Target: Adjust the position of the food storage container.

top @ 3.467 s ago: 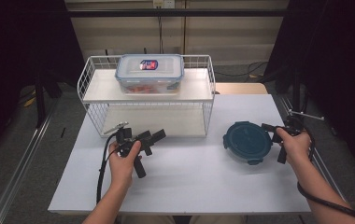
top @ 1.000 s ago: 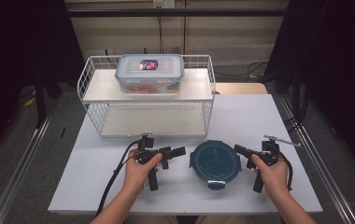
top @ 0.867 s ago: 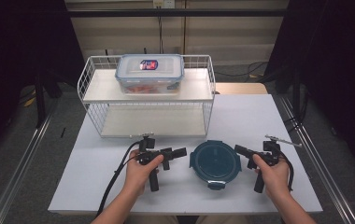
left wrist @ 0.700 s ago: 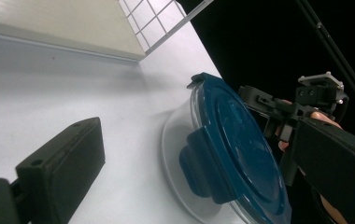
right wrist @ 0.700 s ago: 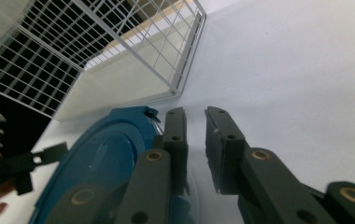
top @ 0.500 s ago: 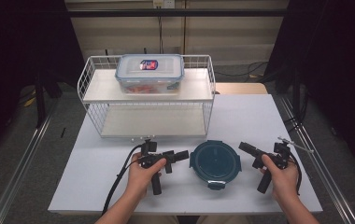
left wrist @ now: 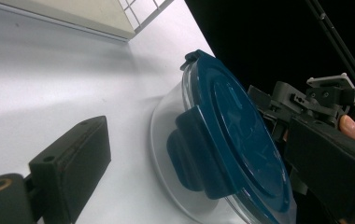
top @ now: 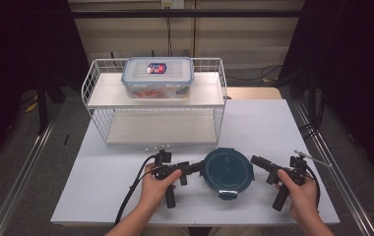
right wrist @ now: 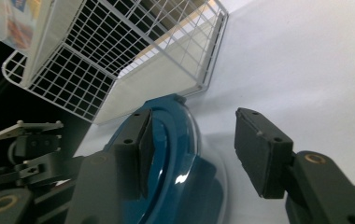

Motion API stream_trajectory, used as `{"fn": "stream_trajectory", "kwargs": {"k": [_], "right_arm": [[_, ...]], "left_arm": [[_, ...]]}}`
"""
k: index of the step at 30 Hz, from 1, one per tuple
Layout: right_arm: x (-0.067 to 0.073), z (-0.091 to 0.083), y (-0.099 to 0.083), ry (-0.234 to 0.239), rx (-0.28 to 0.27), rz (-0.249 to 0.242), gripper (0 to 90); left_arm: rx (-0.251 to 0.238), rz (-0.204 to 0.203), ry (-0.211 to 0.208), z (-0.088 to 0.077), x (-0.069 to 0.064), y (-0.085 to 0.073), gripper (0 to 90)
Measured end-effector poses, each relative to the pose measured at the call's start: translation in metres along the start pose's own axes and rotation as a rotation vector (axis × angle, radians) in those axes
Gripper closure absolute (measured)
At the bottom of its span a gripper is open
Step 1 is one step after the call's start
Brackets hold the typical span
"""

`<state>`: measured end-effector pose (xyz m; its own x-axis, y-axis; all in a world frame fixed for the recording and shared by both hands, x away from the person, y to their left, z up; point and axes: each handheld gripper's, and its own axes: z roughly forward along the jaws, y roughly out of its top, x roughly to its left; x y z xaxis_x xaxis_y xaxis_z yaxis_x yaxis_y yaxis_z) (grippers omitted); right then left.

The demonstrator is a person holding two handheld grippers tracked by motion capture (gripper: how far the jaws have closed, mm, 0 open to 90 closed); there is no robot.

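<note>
A round clear container with a dark teal lid (top: pixel 227 172) (left wrist: pixel 241 140) (right wrist: pixel 166 154) stands on the white table near its front edge. My left gripper (top: pixel 195 167) (left wrist: pixel 196 135) reaches its left rim. Its jaws have just been closing a little but stay wide open on either side of the container, and one pad stands clear of the glass. My right gripper (top: pixel 256 162) (right wrist: pixel 194 121) sits just off the right rim. Its jaws have just been opening, with one over the lid's edge and one over bare table, gripping nothing.
A white wire rack (top: pixel 155 105) stands behind the container. A clear lidded box (top: pixel 158 76) with food rests on its top shelf. Bare table (top: pixel 278 128) lies to the rack's right. The table's front edge is close under both hands.
The container came from the table's right side to the front middle. The right gripper then opened off its rim and drew back to the right. The left gripper moved up to its left rim.
</note>
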<state>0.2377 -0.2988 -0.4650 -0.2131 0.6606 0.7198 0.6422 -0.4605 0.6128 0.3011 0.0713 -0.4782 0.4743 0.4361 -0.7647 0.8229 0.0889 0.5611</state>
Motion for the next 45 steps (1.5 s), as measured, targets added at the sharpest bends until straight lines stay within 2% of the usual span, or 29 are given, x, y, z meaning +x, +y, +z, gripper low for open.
{"fn": "stream_trajectory", "kwargs": {"k": [1,4,10,14,17,21,22,23,25,27,31,33,35,37,38,39,40,41,43,45], "right_arm": [[0.000,0.000,-0.001,0.000,0.001,-0.001,46.7],[0.000,0.000,-0.002,-0.003,0.007,-0.001,45.6],[0.000,0.001,-0.006,0.008,0.021,0.020,47.1],[0.001,0.001,-0.009,0.001,0.043,0.026,47.2],[0.000,0.001,-0.012,-0.003,0.058,0.031,47.0],[-0.002,0.002,-0.014,-0.009,0.065,0.039,46.8],[-0.002,0.002,-0.014,-0.014,0.058,0.037,46.9],[-0.002,0.001,-0.014,-0.019,0.059,0.037,47.0],[-0.002,0.001,-0.015,-0.016,0.058,0.038,47.3],[-0.002,0.002,-0.015,-0.025,0.063,0.036,48.2],[-0.003,0.004,-0.018,-0.020,0.074,0.040,49.4],[-0.002,0.004,-0.018,-0.023,0.074,0.041,49.9],[-0.002,0.004,-0.018,-0.022,0.076,0.048,50.5],[-0.002,0.004,-0.019,-0.027,0.075,0.054,51.6],[-0.002,0.004,-0.020,-0.017,0.069,0.061,53.3],[-0.002,0.004,-0.020,-0.013,0.064,0.069,53.7],[-0.001,0.004,-0.020,-0.017,0.066,0.067,55.1],[-0.001,0.003,-0.020,-0.014,0.068,0.071,56.3],[-0.001,0.003,-0.020,-0.019,0.070,0.079,56.2],[-0.001,0.003,-0.021,-0.017,0.068,0.092,56.3]], "left_arm": [[0.002,0.006,0.011,0.001,0.000,0.000,8.6],[0.003,0.008,0.007,0.002,0.000,-0.001,9.3],[0.010,-0.018,-0.009,0.006,0.001,-0.004,11.9],[0.014,-0.025,-0.019,0.008,0.001,-0.005,14.1],[0.011,-0.013,-0.012,0.008,0.002,-0.004,16.3],[0.002,-0.024,-0.023,0.009,0.002,-0.004,19.1],[0.005,-0.017,-0.005,0.010,0.003,-0.004,19.7],[0.007,-0.028,-0.010,0.011,0.003,-0.005,19.8],[0.024,-0.025,-0.006,0.012,0.005,-0.005,19.8],[0.025,-0.032,-0.024,0.014,0.005,-0.007,20.8],[0.039,-0.057,-0.020,0.016,0.005,-0.008,22.0],[0.030,-0.050,-0.022,0.017,0.005,-0.008,24.0],[0.032,-0.063,-0.033,0.018,0.005,-0.008,26.7],[0.040,-0.051,-0.038,0.019,0.005,-0.009,28.0],[0.039,-0.083,-0.037,0.019,0.004,-0.010,28.7],[0.037,-0.087,-0.042,0.021,0.004,-0.011,29.8],[0.041,-0.072,-0.044,0.021,0.005,-0.011,30.6],[0.041,-0.104,-0.041,0.021,0.003,-0.011,31.9],[0.055,-0.086,-0.062,0.021,0.004,-0.012,34.7],[0.060,-0.093,-0.069,0.021,0.004,-0.013,38.2]]}}
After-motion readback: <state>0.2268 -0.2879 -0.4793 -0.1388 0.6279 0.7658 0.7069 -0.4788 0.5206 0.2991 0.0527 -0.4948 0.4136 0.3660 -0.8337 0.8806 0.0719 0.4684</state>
